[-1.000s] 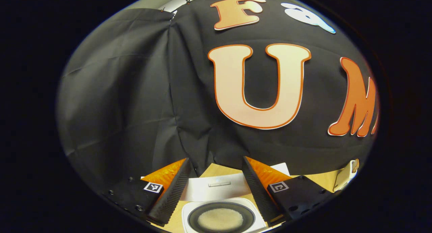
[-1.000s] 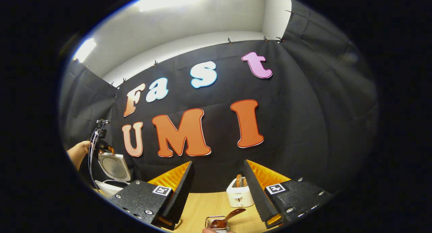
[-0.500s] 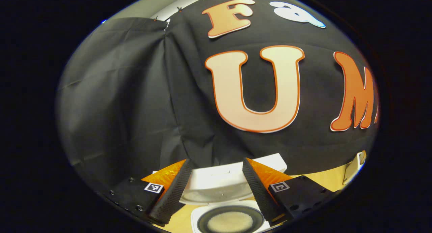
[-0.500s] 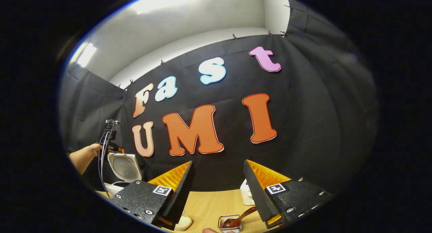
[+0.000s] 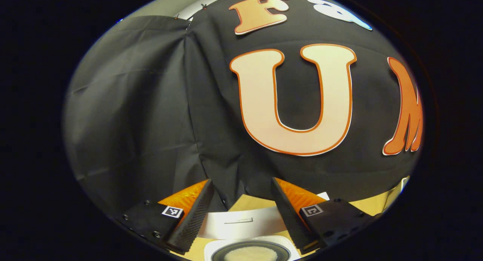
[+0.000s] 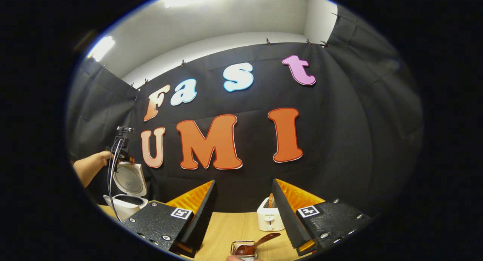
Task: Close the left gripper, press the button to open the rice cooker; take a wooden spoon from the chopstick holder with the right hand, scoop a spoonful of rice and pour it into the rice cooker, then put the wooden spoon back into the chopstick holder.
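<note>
The rice cooker (image 5: pixel 251 249) sits open directly below the left hand-held gripper (image 5: pixel 241 200), its lid (image 5: pixel 245 223) tipped back and rice showing in the pot. That gripper's fingers are spread, gripping nothing. The right hand-held gripper (image 6: pixel 243 200) is likewise spread and empty above the worktop (image 6: pixel 226 227). Just below and ahead of it stands the wire chopstick holder (image 6: pixel 243 249), with the wooden spoon (image 6: pixel 258 244) leaning out toward the right finger. The spoon looks light, stiff and smooth, probably somewhat slippery; its free handle end is the sensible place to pinch.
</note>
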`<action>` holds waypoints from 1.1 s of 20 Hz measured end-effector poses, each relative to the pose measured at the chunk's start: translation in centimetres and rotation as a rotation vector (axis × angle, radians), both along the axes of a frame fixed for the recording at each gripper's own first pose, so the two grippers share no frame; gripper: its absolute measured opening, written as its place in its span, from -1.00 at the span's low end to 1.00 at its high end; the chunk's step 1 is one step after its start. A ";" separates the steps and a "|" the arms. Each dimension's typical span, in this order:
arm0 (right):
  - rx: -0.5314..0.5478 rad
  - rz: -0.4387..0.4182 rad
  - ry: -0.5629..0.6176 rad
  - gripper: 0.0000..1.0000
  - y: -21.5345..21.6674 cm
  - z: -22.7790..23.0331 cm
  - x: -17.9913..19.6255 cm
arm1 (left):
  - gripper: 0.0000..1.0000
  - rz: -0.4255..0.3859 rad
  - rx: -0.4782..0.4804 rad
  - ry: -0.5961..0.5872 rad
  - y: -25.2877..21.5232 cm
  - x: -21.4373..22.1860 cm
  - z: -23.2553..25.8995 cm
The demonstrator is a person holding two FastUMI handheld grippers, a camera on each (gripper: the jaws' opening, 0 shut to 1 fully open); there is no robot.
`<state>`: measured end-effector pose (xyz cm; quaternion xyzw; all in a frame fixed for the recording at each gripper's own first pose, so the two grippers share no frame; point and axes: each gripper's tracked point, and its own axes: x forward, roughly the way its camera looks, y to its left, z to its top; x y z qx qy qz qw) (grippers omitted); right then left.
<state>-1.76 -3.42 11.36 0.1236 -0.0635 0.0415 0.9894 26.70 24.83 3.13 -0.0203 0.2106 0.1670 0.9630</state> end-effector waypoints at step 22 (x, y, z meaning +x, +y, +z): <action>-0.107 0.130 -0.088 0.72 3.8 -1.3 -1.3 | 0.89 -0.238 -0.065 0.424 -7.6 -17.0 -14.4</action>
